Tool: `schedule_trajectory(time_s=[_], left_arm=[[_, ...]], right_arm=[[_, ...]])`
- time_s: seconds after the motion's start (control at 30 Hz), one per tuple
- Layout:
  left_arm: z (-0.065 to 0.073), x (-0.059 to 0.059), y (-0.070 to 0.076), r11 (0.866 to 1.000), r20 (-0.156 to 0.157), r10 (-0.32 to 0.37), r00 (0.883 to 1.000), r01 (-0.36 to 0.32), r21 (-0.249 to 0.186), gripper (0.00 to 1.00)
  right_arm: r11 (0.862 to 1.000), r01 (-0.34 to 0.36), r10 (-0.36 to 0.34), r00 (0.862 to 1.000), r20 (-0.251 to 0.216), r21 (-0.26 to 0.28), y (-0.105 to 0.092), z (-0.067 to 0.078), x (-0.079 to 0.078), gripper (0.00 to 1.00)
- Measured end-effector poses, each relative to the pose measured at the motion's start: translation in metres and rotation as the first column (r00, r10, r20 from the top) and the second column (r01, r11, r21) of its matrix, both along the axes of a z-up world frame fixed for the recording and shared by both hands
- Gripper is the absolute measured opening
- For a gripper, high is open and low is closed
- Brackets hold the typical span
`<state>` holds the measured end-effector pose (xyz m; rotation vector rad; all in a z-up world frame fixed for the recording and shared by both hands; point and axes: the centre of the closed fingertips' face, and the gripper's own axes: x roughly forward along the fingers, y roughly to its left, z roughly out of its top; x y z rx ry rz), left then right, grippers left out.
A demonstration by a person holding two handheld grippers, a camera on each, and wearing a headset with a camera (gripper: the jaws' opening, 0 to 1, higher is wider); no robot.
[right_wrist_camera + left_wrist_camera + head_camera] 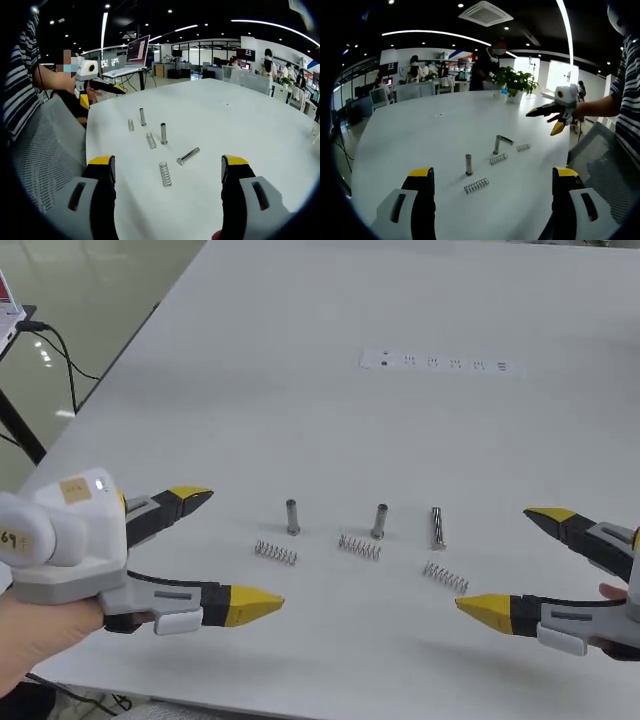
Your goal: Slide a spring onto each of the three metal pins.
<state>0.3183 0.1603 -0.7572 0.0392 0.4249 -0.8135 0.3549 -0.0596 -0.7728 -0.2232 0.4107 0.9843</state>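
White bench surface is lying bare from the parts up to a flush white socket strip in the upper middle of the head view. Its left edge is slanting toward the lower left corner.

Yellow-tipped grey left tongs are hovering at lower left, jaws spread wide and empty. The matching right tongs are hovering at lower right, likewise released.

Between them, the short left steel pin and middle steel pin are standing upright, while the right steel pin is lying flat.

Just below, the coiled-wire left spring, middle spring and right spring are lying loose, each near but apart from its pin.
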Motion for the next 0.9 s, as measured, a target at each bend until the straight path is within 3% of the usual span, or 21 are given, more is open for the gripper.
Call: schedule_trajectory(time_s=[0.57,0.9], left_arm=[[0.002,0.002,-0.003,1.000,0.001,-0.018,1.000,0.018,0.002,0.97],[0.004,0.005,-0.003,1.000,0.004,-0.013,1.000,0.013,-0.003,0.97]], right_arm=[[1.000,0.009,-0.009,1.000,-0.013,-0.001,-0.002,-0.006,-0.002,0.88],[1.000,0.001,-0.001,0.999,-0.039,-0.002,0.002,-0.011,-0.012,0.88]])
